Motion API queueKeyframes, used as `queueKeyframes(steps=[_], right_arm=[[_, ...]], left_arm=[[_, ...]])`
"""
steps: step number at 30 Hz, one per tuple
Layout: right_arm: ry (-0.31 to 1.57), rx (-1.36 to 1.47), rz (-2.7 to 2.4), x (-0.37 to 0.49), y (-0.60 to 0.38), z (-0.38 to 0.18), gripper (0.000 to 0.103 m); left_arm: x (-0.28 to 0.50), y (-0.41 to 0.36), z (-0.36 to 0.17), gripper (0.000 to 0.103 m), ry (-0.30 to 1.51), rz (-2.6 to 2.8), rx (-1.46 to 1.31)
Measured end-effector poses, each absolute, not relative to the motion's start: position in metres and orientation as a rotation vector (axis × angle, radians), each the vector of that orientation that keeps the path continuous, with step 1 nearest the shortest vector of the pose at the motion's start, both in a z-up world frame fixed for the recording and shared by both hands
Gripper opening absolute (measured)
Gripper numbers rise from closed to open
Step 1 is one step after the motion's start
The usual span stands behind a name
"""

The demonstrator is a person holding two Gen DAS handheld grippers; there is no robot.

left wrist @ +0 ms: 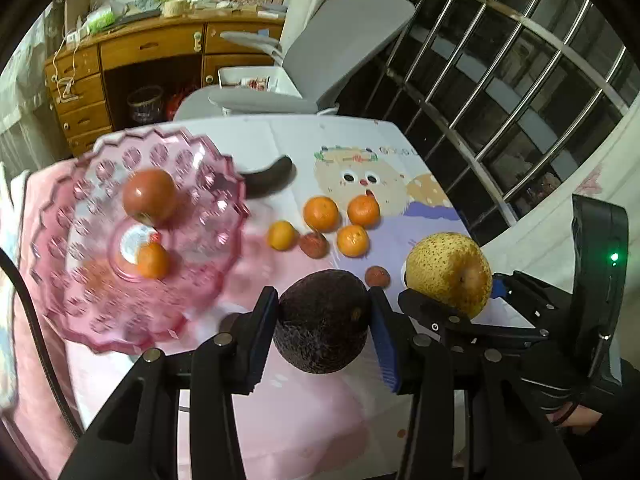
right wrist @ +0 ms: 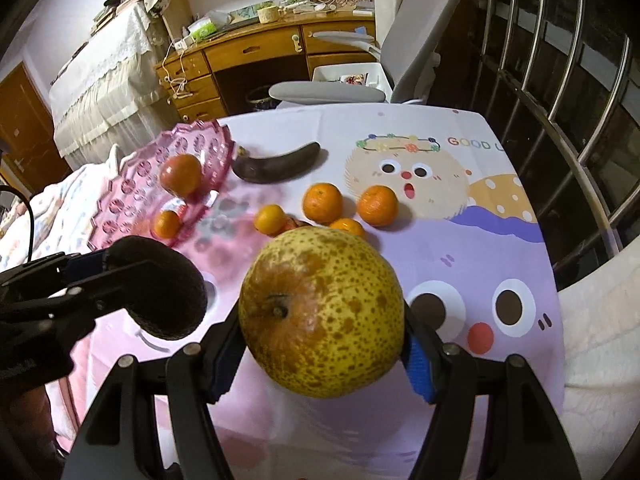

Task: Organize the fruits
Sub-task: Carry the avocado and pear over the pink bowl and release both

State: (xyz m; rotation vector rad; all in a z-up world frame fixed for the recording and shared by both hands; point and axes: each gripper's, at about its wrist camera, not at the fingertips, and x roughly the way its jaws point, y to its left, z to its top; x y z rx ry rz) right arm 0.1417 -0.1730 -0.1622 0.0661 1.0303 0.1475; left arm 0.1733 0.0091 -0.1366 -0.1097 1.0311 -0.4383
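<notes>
My left gripper is shut on a dark avocado and holds it above the table. My right gripper is shut on a speckled yellow pear, which also shows in the left wrist view. The avocado shows at left in the right wrist view. A pink glass fruit bowl at the left holds a tomato and a small orange. Several small oranges and two reddish lychees lie on the tablecloth. A blackened banana lies behind them.
The table wears a cartoon-print cloth. A grey chair stands at the far edge, with a wooden desk behind it. A metal window grille runs along the right side. A bed is at the left.
</notes>
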Motion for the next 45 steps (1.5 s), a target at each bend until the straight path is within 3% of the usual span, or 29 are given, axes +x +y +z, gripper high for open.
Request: queueKeyframes(steps=[9, 17, 26, 45], right_arm=[[0.956, 0.062, 0.179, 0.147, -0.122, -0.133, 0.069], [0.905, 0.064, 0.198, 0.156, -0.072, -0.121, 0.069], [0.921, 0.071, 0.246, 0.17, -0.019, -0.137, 0.069], [1.186, 0.17, 0.272, 0.217, 0.037, -0.206, 0.069]], left_arm=[[0.188, 0.07, -0.091, 0.044, 0.938, -0.447, -0.119], [0.206, 0.12, -0.083, 0.044, 0.908, -0.419, -0.102], [0.232, 0.173, -0.106, 0.044, 0.936, -0.348, -0.109], [0.292, 0.224, -0.199, 0.044, 1.132, -0.213, -0.18]])
